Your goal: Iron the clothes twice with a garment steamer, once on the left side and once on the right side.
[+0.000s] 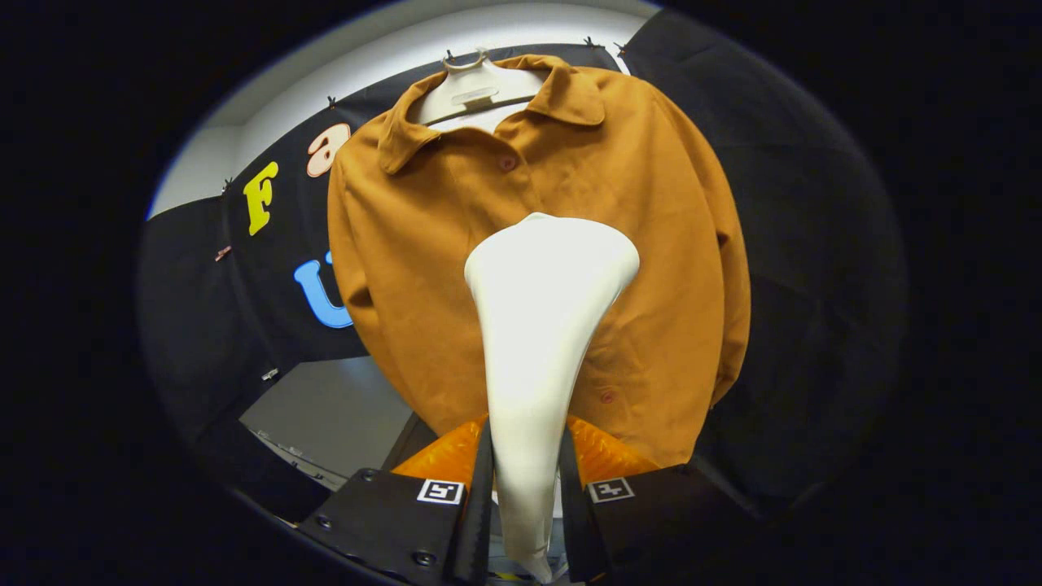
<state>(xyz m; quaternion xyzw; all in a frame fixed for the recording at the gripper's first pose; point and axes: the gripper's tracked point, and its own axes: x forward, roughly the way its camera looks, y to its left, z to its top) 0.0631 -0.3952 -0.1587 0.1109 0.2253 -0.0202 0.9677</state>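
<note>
Between the two fingers, one white steamer clamped, one brown shirt beyond

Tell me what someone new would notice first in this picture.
The white garment steamer stands out first: it is clamped between the fingers of the gripper, its wide head up against the shirt front. Behind it hangs the brown collared shirt, buttoned, on a pale hanger against the black booth wall.

light: bright, overhead | glare: steamer washed out | edges: fisheye-bent, dark
</note>
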